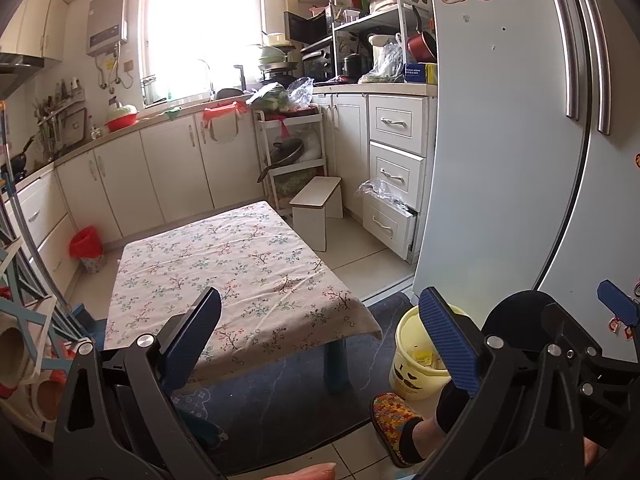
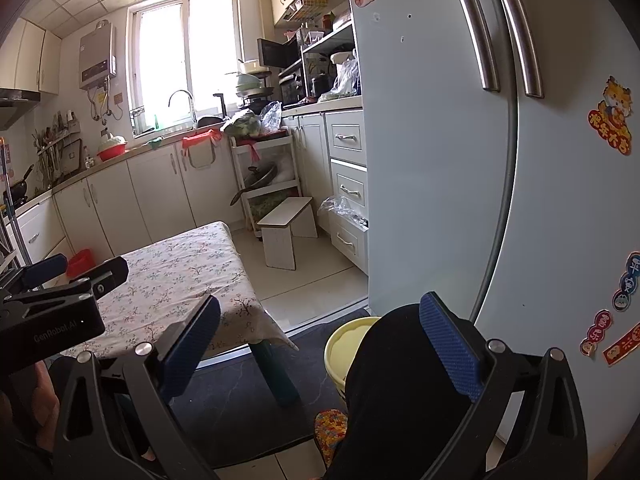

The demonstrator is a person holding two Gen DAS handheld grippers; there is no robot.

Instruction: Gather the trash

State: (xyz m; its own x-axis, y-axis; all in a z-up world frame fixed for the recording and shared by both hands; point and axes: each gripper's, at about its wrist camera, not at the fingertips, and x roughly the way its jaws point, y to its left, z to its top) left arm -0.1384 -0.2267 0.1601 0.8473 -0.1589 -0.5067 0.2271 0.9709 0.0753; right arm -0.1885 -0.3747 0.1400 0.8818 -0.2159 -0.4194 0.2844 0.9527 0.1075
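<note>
Hovering level over the floor, both tools face into a kitchen.

Left tool (image 1: pixel 320 340): jaws wide apart, nothing between them; ribbed blue pads on black frames. Low cloth-covered counter (image 1: pixel 224 272) spans 10 to 12 o'clock ahead of it; cloth is floral and wrinkled.

Right tool (image 2: pixel 320 348): jaws wide apart, nothing held; same blue textured pads. Its frame shows at 3 o'clock in the left view.

Bin (image 1: pixel 416 356): round, pale yellow plastic, moustache print, on a dark mat (image 1: pixel 280 396) at 5 o'clock of the counter; scraps of trash lie inside. In the right view a black-trousered knee (image 2: pixel 392 380) covers most of it.

Slipper (image 1: pixel 394 412): multicoloured knit, just beside the bin.

Surroundings: fridge (image 1: pixel 500 140) at 2 o'clock with stickers; white stool (image 1: pixel 316 208) beyond the counter; red-lined basket (image 1: pixel 86 248) at 9 o'clock.
</note>
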